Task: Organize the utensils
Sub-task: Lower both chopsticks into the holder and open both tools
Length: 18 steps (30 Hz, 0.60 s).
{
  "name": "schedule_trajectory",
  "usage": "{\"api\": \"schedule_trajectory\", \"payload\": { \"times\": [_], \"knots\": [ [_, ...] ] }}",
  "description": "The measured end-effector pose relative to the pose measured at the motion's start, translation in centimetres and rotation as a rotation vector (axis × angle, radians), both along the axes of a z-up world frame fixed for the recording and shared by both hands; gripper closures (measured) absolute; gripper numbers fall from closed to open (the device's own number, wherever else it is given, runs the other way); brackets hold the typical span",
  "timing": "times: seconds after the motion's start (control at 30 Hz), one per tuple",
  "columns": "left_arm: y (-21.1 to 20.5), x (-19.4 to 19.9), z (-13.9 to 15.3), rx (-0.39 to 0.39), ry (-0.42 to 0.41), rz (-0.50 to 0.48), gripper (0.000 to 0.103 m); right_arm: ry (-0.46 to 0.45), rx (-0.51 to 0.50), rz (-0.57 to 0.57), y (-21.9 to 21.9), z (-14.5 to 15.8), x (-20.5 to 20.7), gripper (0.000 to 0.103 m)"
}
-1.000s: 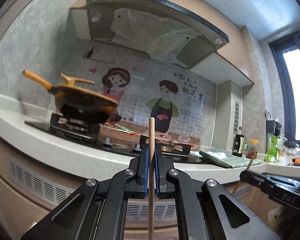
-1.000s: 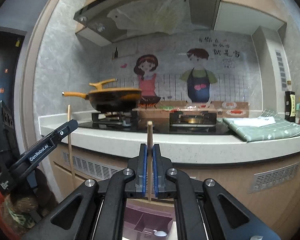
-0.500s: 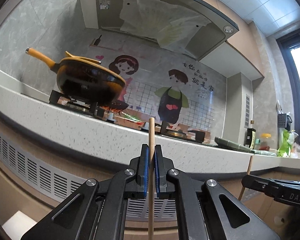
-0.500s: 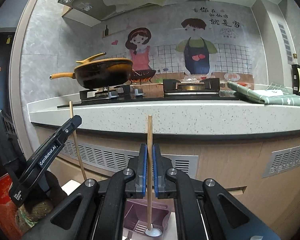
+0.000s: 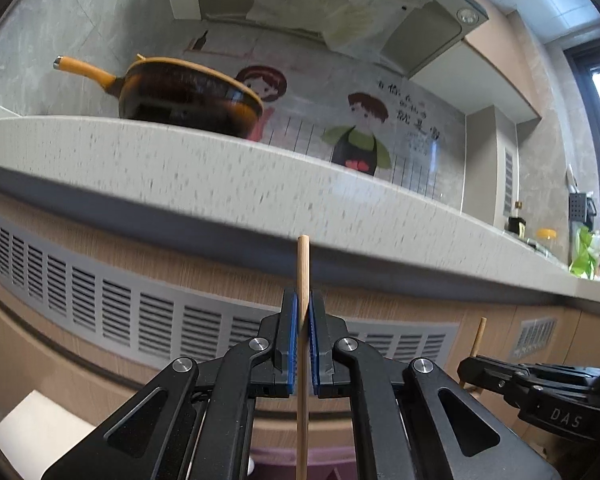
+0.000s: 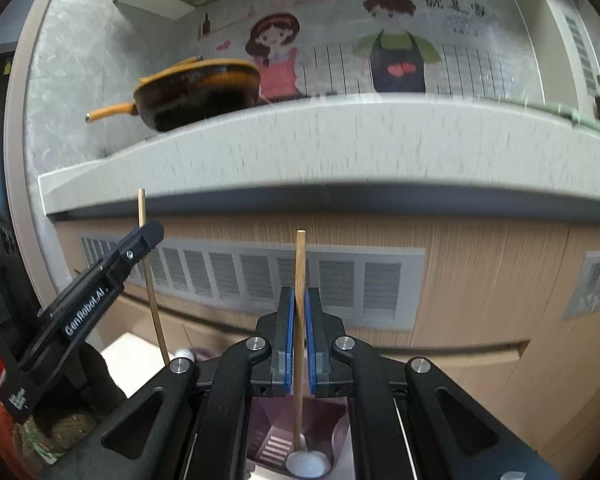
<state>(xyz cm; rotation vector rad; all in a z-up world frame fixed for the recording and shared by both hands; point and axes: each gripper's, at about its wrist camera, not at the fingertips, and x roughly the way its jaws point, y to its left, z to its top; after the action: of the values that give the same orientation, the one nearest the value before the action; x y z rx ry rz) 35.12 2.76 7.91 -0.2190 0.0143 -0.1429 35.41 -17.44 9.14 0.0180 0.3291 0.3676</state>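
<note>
In our left wrist view, the left gripper (image 5: 303, 344) is clenched on an upright wooden stick (image 5: 303, 280) that rises above its blue pads and runs down past a mauve utensil holder (image 5: 300, 467) at the bottom edge, while the right gripper (image 5: 540, 388), lettered "DAS", shows at the right with its own stick (image 5: 477, 340). In our right wrist view, the right gripper (image 6: 298, 336) grips a wooden-handled utensil whose white rounded end (image 6: 306, 462) sits inside the utensil holder, under the desk (image 6: 340, 148) front edge; at the left, the other gripper reads "GenRobot.AI", and Chinese writing on the wall sticker (image 6: 396, 52) is too blurred for us to read.
</note>
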Motion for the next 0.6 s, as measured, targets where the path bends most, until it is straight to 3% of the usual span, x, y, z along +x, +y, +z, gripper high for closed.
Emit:
{"api": "schedule_trajectory", "payload": {
  "times": [0.17, 0.5, 0.57, 0.6],
  "knots": [
    [0.1, -0.4, -1.5, 0.010, 0.014, 0.014, 0.098, 0.052, -0.001, -0.003, -0.3, -2.0, -0.4, 0.098],
    [1.1, -1.7, -3.3, 0.007, 0.150, 0.028, 0.095, 0.157, 0.006, 0.002, -1.0, -4.9, -1.9, 0.096],
    [1.5, -1.9, -3.1, -0.004, 0.187, 0.019, 0.088, 0.226, 0.008, 0.049, -0.9, -5.2, -1.7, 0.096],
    [1.7, -2.0, -3.0, -0.011, 0.215, 0.003, 0.076, 0.246, 0.009, 0.056, -0.8, -5.2, -1.5, 0.095]
  ]
}}
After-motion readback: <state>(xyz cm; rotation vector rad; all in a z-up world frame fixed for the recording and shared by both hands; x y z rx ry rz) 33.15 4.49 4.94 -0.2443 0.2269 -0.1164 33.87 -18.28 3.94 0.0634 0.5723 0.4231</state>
